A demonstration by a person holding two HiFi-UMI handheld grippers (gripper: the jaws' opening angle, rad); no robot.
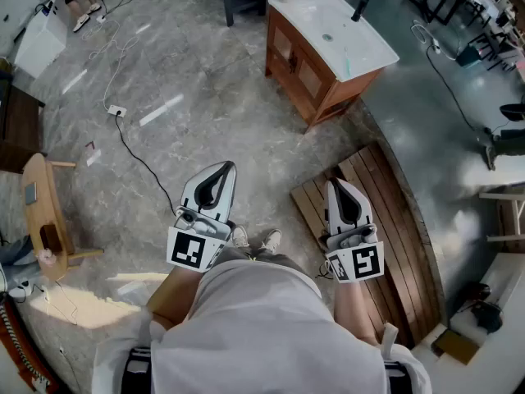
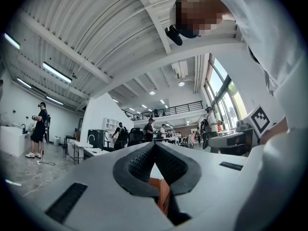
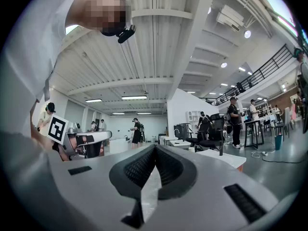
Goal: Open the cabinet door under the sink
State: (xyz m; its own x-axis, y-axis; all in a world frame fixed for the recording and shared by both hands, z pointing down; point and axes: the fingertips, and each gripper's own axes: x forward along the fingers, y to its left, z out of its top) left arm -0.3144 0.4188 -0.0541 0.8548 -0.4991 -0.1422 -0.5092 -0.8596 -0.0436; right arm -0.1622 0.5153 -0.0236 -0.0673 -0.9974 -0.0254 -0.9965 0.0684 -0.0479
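Both grippers are held close to the person's body and point forward. The left gripper [image 1: 221, 169] has its jaws together at the tips, with nothing between them. The right gripper [image 1: 338, 185] is in the same state, tips touching and empty. The wooden sink cabinet [image 1: 346, 94] stands at the far side, well apart from both grippers. It carries a white sink top [image 1: 369, 52] with a black faucet [image 1: 359, 6]. The cabinet doors [image 1: 309, 76] face left and look shut. A wooden slat platform [image 1: 394, 228] lies on the floor under the right gripper.
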